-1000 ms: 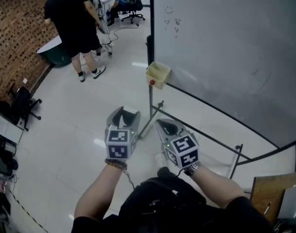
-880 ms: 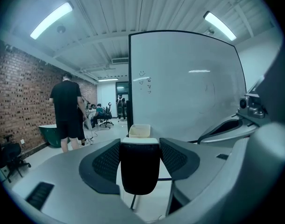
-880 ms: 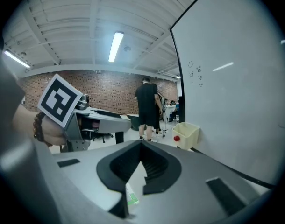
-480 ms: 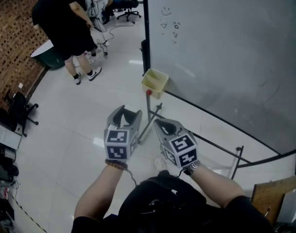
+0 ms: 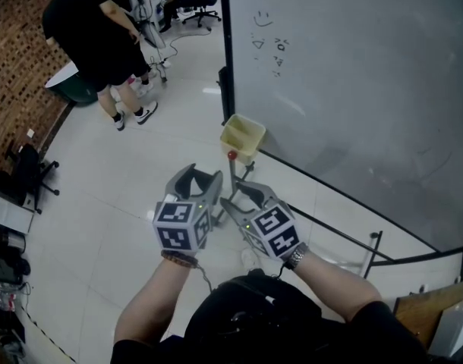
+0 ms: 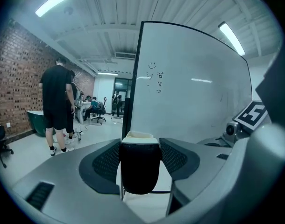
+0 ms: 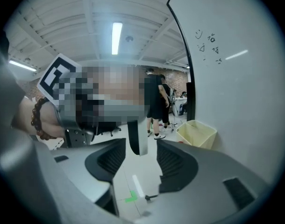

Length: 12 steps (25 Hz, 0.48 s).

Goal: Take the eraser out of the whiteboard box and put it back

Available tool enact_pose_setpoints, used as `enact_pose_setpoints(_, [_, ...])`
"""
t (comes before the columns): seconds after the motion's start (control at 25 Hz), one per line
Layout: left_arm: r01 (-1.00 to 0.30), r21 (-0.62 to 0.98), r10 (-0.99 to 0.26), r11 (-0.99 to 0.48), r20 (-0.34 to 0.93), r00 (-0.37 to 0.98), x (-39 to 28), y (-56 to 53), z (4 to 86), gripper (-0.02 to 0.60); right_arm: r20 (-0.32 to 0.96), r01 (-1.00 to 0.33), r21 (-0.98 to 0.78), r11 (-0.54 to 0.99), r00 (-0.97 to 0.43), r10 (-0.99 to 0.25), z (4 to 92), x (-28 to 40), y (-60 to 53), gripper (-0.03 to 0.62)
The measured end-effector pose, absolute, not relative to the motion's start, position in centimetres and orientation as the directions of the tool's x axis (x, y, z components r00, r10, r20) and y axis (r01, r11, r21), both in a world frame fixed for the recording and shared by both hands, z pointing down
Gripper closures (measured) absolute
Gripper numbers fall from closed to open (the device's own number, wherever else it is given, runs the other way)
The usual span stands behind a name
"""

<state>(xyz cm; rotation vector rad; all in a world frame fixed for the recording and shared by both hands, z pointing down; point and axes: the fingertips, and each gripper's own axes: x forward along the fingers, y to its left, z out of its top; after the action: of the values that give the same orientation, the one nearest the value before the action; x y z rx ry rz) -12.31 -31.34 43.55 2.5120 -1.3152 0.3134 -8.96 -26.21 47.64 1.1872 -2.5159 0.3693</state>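
Your left gripper [image 5: 196, 177] clamps the eraser [image 6: 140, 167] — seemingly out already; your right gripper [image 5: 231, 193], just opened, is empty — the box [image 5: 237, 144] awaits it.

Probably an office: whiteboard [image 5: 353, 89], brick wall [image 5: 19, 59], swivel chair [image 5: 23, 167].

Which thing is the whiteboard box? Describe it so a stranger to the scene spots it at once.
Start from the big whiteboard filling the head view's right side. At its lower left corner, against the dark frame post, sits the box: small, open-topped, pale yellow. Nothing else nearby is yellow, and a red dot shows just below it.
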Motion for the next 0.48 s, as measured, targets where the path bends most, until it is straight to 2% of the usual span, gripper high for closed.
enact_pose_setpoints(0.24, [-0.806,0.212,-0.737,-0.553,0.327,0.591,-11.6,-33.0,43.8,0.328,0.424,-0.745,-0.062,0.664,-0.622,-0.659,48.0,-9.9,-28.9,0.326])
enact_pose_setpoints(0.48, [-0.790,0.239,-0.711,-0.565,0.344,0.613,-10.9,-34.0,44.4,0.328,0.437,-0.726,-0.059,0.686,-0.636,-0.636,48.9,-10.4,-30.9,0.327])
